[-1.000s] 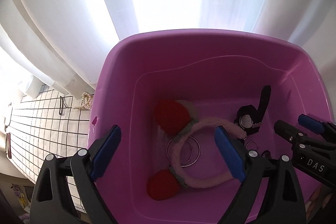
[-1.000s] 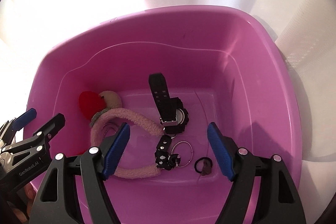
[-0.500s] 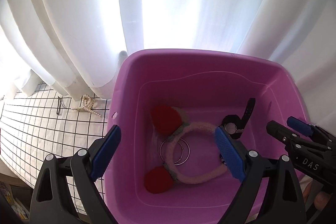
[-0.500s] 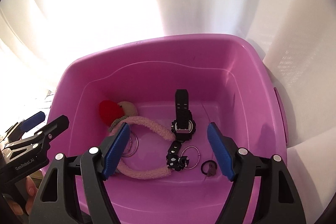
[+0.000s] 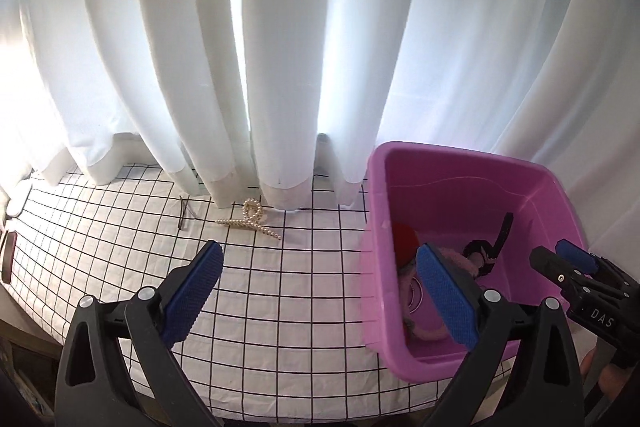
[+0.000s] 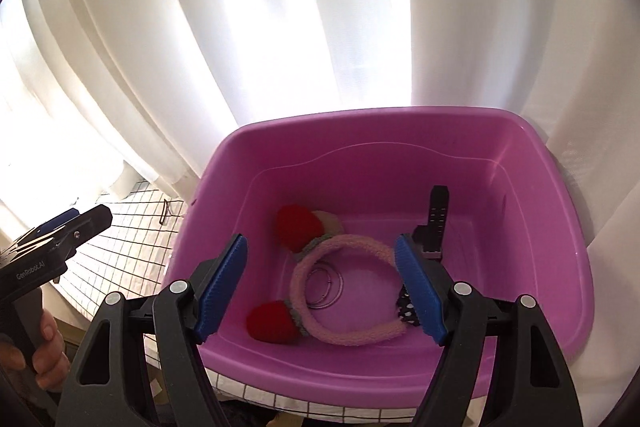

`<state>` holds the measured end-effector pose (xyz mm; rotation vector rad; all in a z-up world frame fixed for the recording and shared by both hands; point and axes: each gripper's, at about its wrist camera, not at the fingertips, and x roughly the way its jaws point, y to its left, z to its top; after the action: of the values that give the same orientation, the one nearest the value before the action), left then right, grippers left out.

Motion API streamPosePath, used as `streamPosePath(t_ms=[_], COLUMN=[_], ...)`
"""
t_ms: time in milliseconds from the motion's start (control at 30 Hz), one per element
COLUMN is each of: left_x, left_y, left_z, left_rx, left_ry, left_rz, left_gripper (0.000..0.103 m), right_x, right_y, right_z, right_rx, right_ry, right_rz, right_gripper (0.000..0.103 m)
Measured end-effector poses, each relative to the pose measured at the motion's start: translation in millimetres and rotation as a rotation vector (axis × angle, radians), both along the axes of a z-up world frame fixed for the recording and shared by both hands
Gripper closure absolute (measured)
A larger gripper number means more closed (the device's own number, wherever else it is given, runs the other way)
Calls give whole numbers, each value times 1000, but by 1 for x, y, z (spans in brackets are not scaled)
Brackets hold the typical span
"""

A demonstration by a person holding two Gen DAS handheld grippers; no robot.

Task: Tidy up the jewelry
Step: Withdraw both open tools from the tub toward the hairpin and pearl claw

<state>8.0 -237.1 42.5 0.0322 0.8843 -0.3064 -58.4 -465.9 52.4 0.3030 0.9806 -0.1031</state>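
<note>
On the counter (image 5: pixel 280 307), under a white cloth with a black grid:
Bin: a pink plastic bin (image 5: pixel 460 163) stands at the right end, its far rim against the white curtain (image 5: pixel 280 47).
Headband: a fuzzy pink headband (image 6: pixel 340 247) with two red pompoms lies on the bin's floor, curved open toward the near left.
Hoops: thin metal rings (image 6: pixel 326 281) lie inside the curve of the headband.
Watch: a black watch (image 6: pixel 436 223) leans near the bin's far right side, its strap pointing up; a black dotted piece (image 6: pixel 406 307) lies nearer, partly hidden by the right claw's finger.
Pearl clip: a pearl hair clip (image 5: pixel 250 219) lies on the cloth by the curtain hem, well apart from the bin, to its left.
Dark pin: a thin dark pin (image 5: pixel 185 215) lies just left of the pearl clip.
Left claw (image 5: pixel 320 291): fingers spread wide, nothing between them, hanging over the cloth and the bin's left wall.
Right claw (image 6: pixel 320 287): fingers spread wide and empty, above the bin over the headband.
</note>
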Motion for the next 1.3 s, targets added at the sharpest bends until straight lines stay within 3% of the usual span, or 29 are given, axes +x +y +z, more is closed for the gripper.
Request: streamPosePath(t_ms=[267, 467, 633, 900, 1300], left_x=[24, 51, 73, 100, 128], left_y=[133, 223, 272, 303, 276], left_z=[-13, -32, -53, -94, -138], left_rx=[-4, 7, 25, 57, 79], left_ry=[33, 60, 93, 155, 203], left_rz=[105, 165, 164, 151, 111], left_gripper=[8, 8, 8, 8, 8], right_x=[13, 31, 46, 69, 97], right_y=[99, 175, 220, 263, 254], right_z=[6, -5, -21, -57, -102], right_rx=[31, 32, 42, 46, 25], right_ry=[-77, -60, -38, 19, 76], right_rz=[24, 39, 24, 37, 25], right_gripper=[29, 29, 29, 29, 29])
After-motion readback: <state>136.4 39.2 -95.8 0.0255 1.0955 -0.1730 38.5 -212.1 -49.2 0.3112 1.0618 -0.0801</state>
